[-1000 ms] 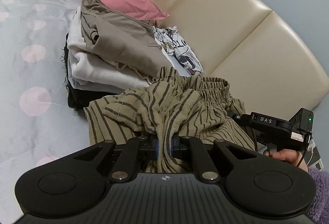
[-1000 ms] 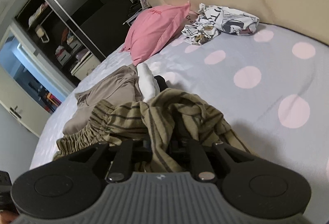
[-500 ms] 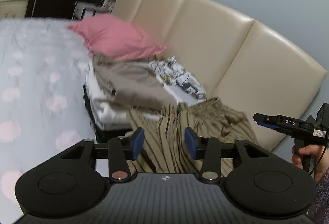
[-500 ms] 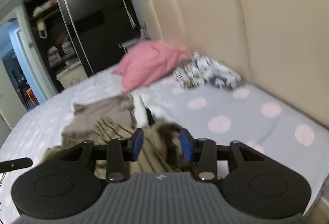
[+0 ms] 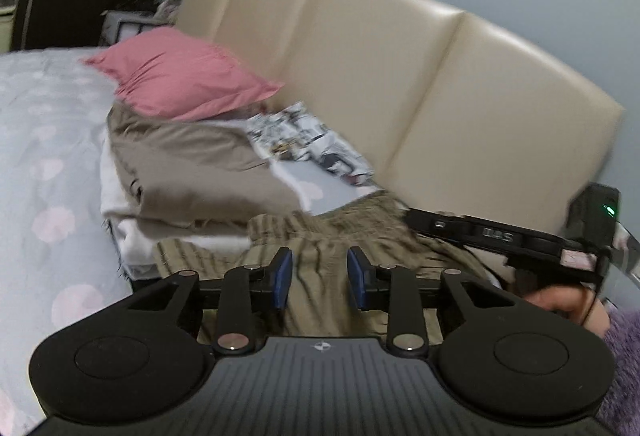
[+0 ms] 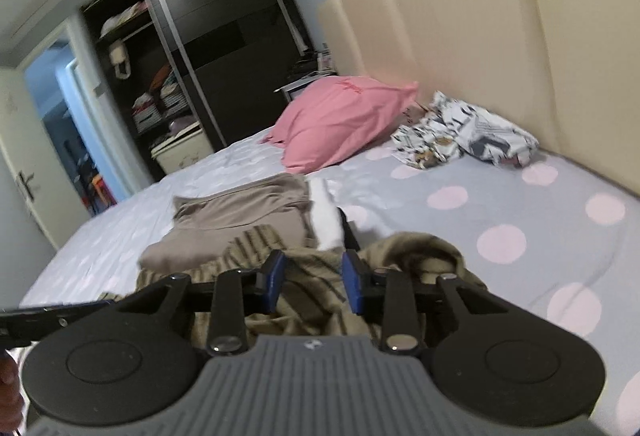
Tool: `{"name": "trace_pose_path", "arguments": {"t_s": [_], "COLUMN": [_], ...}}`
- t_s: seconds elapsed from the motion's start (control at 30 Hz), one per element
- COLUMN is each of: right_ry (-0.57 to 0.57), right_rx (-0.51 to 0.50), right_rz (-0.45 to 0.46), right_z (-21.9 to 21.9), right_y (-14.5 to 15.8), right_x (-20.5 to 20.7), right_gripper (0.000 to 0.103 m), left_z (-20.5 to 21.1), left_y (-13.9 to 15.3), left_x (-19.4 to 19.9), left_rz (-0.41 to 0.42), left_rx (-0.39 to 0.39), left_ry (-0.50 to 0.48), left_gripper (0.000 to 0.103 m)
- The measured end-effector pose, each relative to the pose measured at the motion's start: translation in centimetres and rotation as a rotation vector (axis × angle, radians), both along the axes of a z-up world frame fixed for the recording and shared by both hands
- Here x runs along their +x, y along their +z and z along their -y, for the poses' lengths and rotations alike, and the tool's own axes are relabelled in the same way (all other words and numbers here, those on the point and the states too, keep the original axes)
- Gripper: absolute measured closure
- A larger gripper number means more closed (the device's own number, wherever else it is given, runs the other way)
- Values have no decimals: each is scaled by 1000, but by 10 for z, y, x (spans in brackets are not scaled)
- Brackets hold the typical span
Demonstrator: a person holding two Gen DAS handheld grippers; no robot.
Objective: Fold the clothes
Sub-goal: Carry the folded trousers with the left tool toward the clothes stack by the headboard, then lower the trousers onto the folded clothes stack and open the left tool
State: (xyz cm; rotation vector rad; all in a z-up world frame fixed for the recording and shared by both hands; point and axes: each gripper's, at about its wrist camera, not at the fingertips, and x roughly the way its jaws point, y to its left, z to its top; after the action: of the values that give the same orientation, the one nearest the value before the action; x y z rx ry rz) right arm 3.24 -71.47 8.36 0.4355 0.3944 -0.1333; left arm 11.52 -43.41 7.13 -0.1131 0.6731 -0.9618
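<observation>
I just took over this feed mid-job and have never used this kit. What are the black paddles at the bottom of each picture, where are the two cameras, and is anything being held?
The black shapes are handheld two-finger grippers, one in each of a person's hands; there is no robot arm. Each picture comes from a camera on one gripper, looking forward along its blue-padded fingers. The left gripper and right gripper both stand open, holding nothing. Below them lies the striped garment on the polka-dot bedsheet. Behind it sits a stack of folded clothes, then a pink pillow and a crumpled patterned cloth by the beige headboard. The left view also shows the other gripper from the side.
</observation>
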Motion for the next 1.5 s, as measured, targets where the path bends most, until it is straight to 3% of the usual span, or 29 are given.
{"name": "trace_pose_path", "arguments": {"t_s": [0.17, 0.27, 0.37, 0.57, 0.63, 0.73, 0.87, 1.0, 1.13, 1.27, 1.5], "right_ry": [-52, -74, -90, -123, -134, -136, -100, -39, 33, 54, 102], "right_rx": [71, 94, 102, 111, 103, 57, -41, -132, -248, -289, -359], "right_rz": [8, -19, -30, -38, -19, 11, 51, 65, 15, -50, -188], "right_z": [16, 22, 23, 24, 22, 14, -1, -17, -36, -43, -40], "right_y": [-20, -33, -37, -36, -27, -10, 13, 26, 27, 15, -18], "right_x": [5, 9, 8, 4, -3, -16, -43, -72, -94, -106, -99], "right_gripper": [70, 71, 72, 71, 66, 59, 55, 50, 53, 53, 54], "left_z": [1, 5, 4, 0, -1, -6, -20, -34, -34, -27, -13], "left_y": [-22, -32, -38, -29, -21, -9, 10, 24, 26, 15, -3], "left_x": [30, 34, 34, 32, 28, 15, -10, -42, -78, -97, -98], "left_rz": [-117, -114, -125, -113, -89, -40, 53, 148, 224, 232, 198], "left_rx": [19, 68, 69, 60, 57, 61, 46, 38, 121, 185, 318], "left_ry": [68, 68, 68, 57, 54, 55, 43, -8, -91, -125, -119], "left_gripper": [81, 83, 83, 83, 82, 81, 71, 70, 70, 70, 70]}}
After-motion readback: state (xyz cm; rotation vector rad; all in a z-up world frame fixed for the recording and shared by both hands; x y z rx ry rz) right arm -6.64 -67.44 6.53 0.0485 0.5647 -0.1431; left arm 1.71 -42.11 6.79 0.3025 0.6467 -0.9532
